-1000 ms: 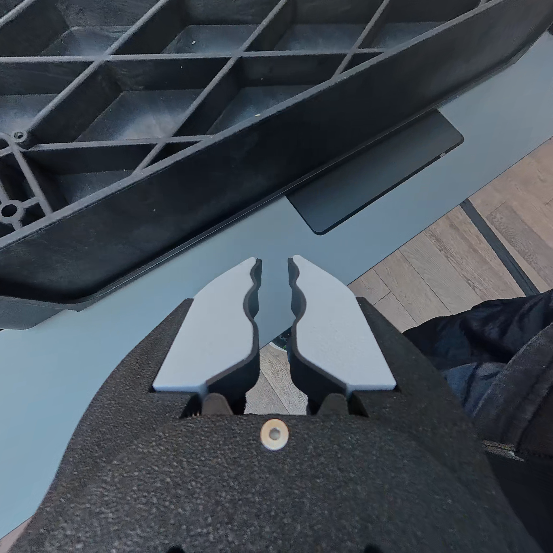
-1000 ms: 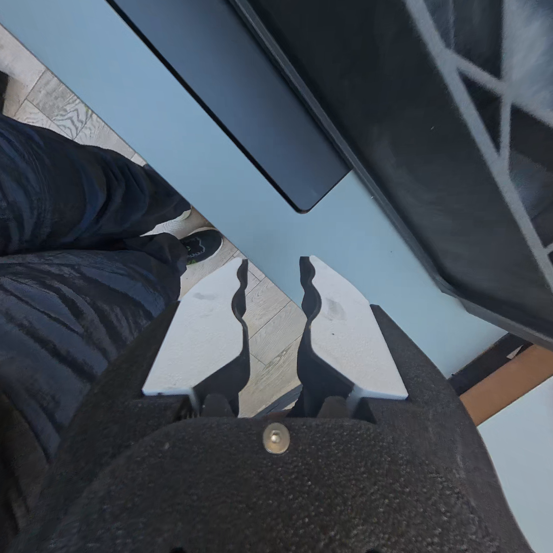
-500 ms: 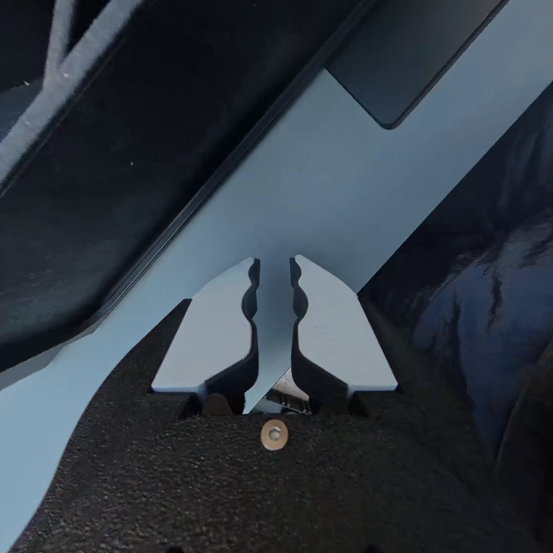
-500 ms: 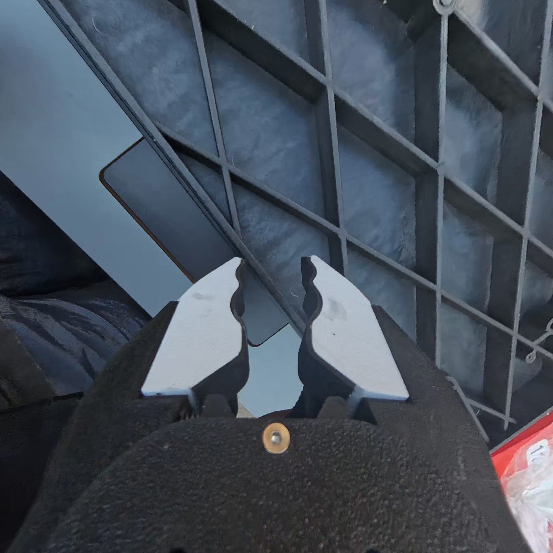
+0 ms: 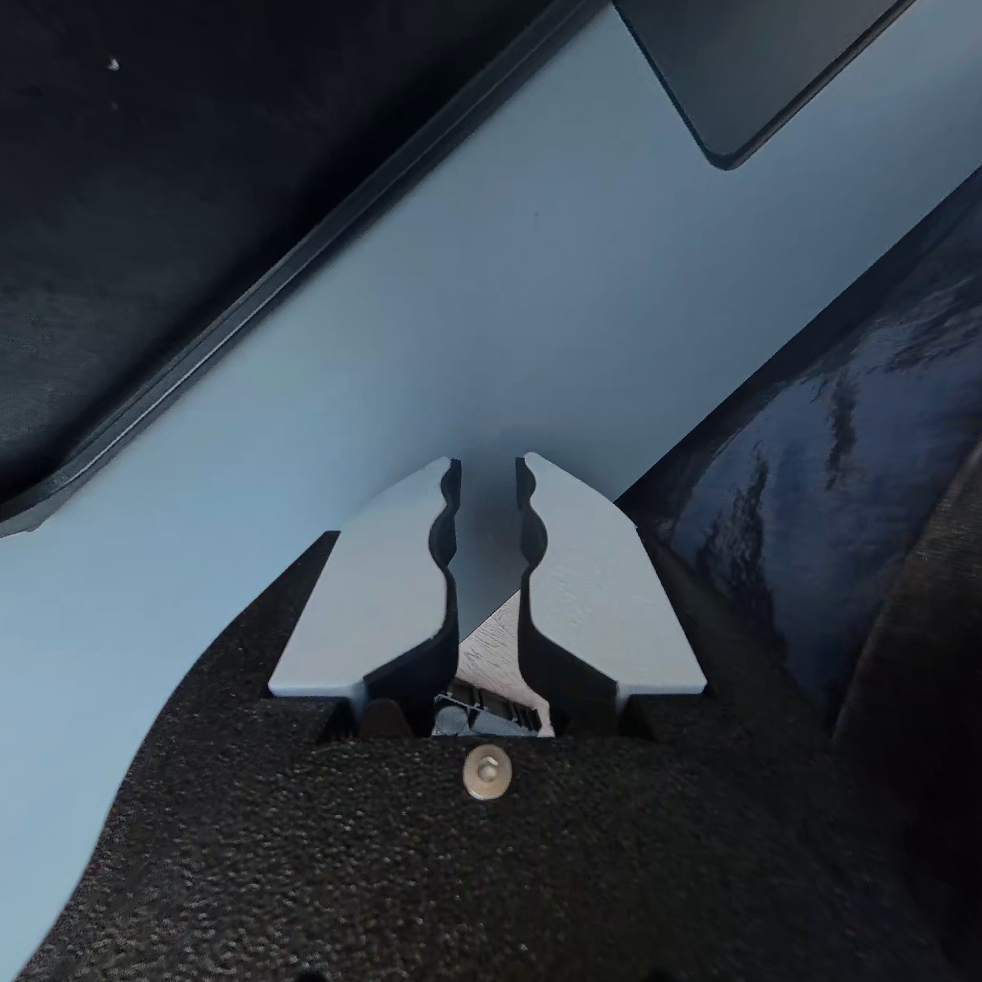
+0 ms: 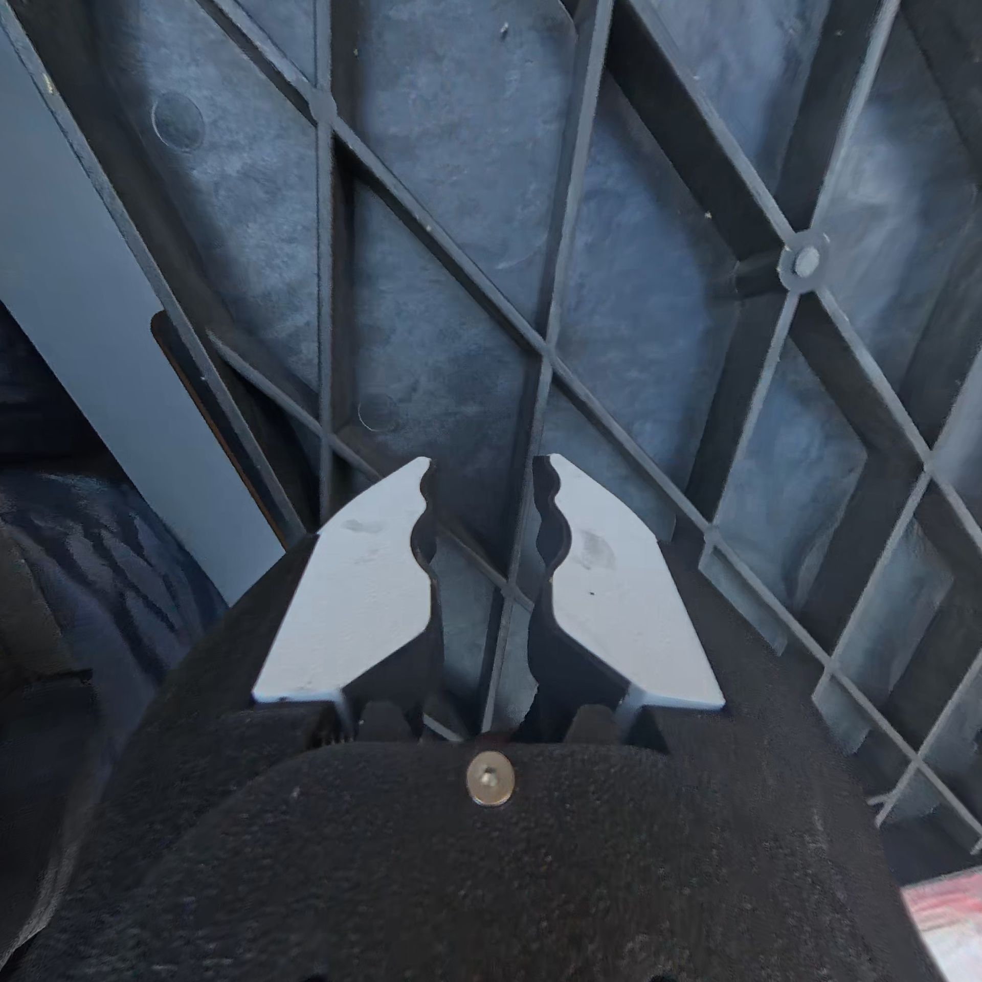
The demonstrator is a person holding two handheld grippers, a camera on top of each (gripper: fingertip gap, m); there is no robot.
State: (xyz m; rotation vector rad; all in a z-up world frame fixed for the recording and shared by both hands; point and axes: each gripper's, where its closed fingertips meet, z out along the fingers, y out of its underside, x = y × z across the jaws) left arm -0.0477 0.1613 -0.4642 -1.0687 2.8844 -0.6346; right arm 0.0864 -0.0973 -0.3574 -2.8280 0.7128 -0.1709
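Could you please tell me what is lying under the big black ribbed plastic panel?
A flat black pad lies on the pale blue table, partly under the black ribbed plastic panel. How far it runs underneath is hidden.

One ribbed black tray, one dark flat panel.

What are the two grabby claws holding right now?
Nothing. The left gripper is open over the pale blue table, and the right gripper is open in front of the black ribbed panel, with only empty space between its fingers.

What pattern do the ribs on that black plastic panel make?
A diagonal criss-cross lattice on the black plastic panel, clearest in the right wrist view.
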